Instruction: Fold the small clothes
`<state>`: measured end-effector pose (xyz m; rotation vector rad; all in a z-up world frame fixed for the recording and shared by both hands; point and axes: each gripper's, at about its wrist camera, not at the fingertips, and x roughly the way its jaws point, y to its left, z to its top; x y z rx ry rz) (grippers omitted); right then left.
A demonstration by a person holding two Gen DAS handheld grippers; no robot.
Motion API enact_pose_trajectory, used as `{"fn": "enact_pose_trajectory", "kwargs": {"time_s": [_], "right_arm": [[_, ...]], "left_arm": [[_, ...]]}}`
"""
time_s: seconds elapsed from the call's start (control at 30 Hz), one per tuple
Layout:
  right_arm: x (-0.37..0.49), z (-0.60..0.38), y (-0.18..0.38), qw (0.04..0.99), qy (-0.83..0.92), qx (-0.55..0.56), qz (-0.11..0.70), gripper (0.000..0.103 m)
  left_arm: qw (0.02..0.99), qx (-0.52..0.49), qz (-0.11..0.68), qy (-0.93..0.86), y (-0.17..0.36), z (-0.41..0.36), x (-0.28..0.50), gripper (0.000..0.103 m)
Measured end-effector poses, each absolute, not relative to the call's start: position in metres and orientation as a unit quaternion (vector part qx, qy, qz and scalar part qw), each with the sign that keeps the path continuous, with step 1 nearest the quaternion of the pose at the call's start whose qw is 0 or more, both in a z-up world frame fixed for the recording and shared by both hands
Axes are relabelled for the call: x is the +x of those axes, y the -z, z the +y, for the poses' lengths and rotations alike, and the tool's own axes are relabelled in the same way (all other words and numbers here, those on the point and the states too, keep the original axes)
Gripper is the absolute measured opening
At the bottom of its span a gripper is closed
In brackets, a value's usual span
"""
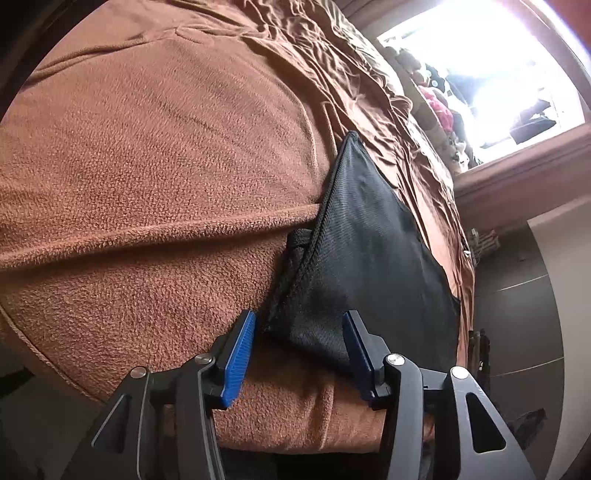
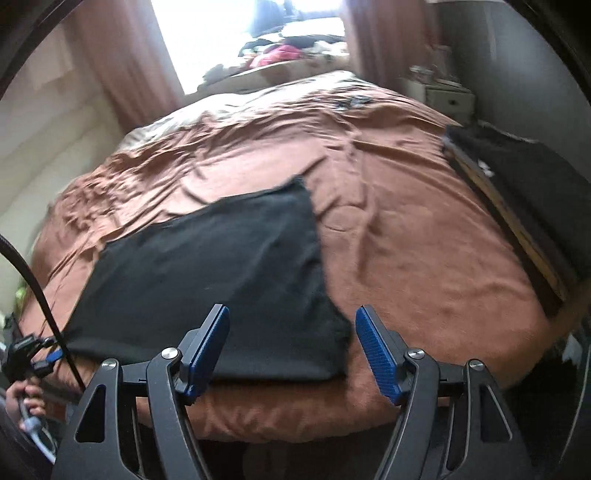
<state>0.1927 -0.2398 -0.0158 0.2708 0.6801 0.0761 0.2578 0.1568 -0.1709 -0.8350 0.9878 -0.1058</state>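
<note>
A black mesh garment (image 2: pixel 207 284) lies flat, folded into a rough rectangle, on a brown fleece blanket (image 2: pixel 406 258) covering the bed. In the left wrist view the garment (image 1: pixel 365 258) lies just ahead of my left gripper (image 1: pixel 299 332), which is open with blue pads; the near corner of the cloth sits between the fingers. My right gripper (image 2: pixel 291 332) is open and empty, hovering over the garment's near right corner. The left gripper (image 2: pixel 33 350) and the hand holding it show at the far left of the right wrist view.
A bright window (image 2: pixel 251 33) with a cluttered sill stands behind the bed. A dark board or mat (image 2: pixel 524 192) rests along the bed's right edge. A white nightstand (image 2: pixel 447 96) is at the back right. Grey floor (image 1: pixel 517 295) lies beside the bed.
</note>
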Motion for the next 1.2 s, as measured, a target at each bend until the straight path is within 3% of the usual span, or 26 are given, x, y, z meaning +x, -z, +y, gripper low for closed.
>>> {"fn": "enact_pose_trajectory", "kwargs": {"time_s": [0.13, 0.6, 0.87, 1.0, 1.2], "right_arm": [[0.195, -0.218, 0.017, 0.933, -0.058, 0.108, 0.338, 0.069], [0.249, -0.16, 0.027, 0.911, -0.154, 0.062, 0.377, 0.069], [0.296, -0.131, 0.041, 0.894, -0.179, 0.065, 0.405, 0.044], [0.322, -0.118, 0.054, 0.885, -0.178, 0.064, 0.425, 0.028], [0.352, -0.095, 0.062, 0.881, -0.177, 0.054, 0.436, 0.013]], "left_arm": [[0.801, -0.387, 0.452, 0.058, 0.172, 0.156, 0.256, 0.06], [0.789, -0.437, 0.423, 0.085, 0.178, 0.173, 0.249, 0.06], [0.784, -0.446, 0.421, 0.092, 0.179, 0.173, 0.248, 0.058], [0.78, -0.44, 0.434, 0.097, 0.179, 0.164, 0.247, 0.051], [0.787, -0.42, 0.447, 0.065, 0.184, 0.161, 0.25, 0.019]]}}
